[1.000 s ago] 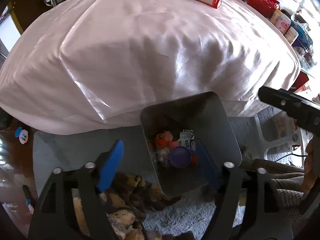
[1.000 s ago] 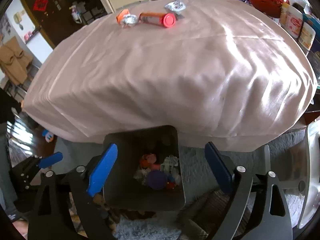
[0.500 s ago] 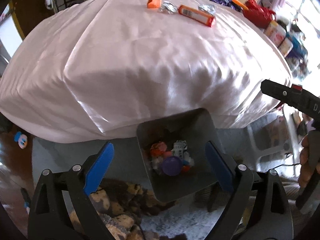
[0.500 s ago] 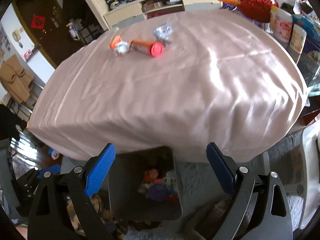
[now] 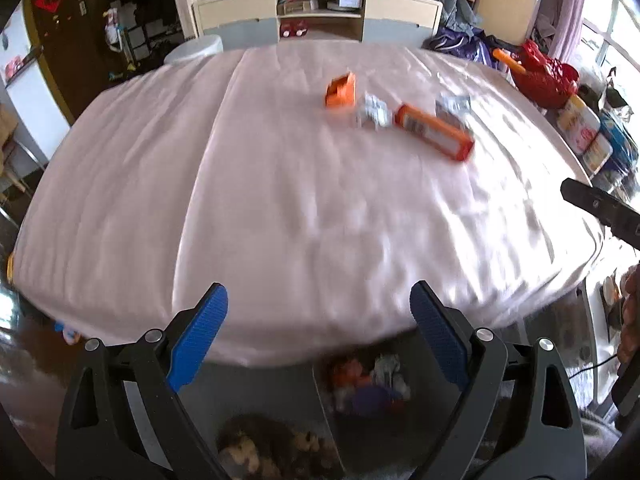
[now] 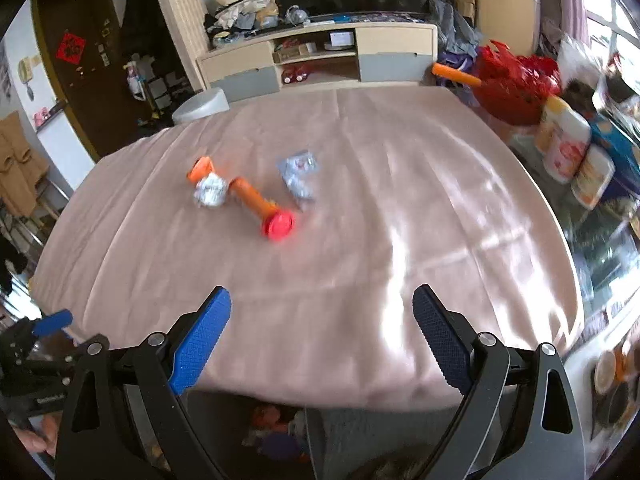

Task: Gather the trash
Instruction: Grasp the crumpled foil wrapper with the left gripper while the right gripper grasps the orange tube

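On the pink tablecloth [image 5: 280, 184] far from me lie an orange tube with a red cap [image 5: 434, 131] [image 6: 258, 204], a small orange carton [image 5: 341, 90] [image 6: 201, 168], a crumpled foil ball [image 5: 372, 111] [image 6: 211, 194] and a silvery wrapper [image 5: 452, 105] [image 6: 298, 174]. A grey bin [image 5: 356, 396] [image 6: 280, 436] with trash in it stands on the floor below the table's near edge. My left gripper [image 5: 318, 334] and right gripper [image 6: 322, 336] are both open and empty, over the near edge, well short of the trash.
A red basket [image 6: 514, 86] and containers [image 6: 566, 146] stand beside the table at the right. A cabinet [image 6: 316, 60] stands behind the table and a grey stool [image 6: 202, 108] at its far left. A fluffy rug [image 5: 272, 452] lies beside the bin.
Both grippers have risen and tilted up from the bin toward the tabletop. The bin has dropped to the bottom of both views and the trash on the table looks closer.
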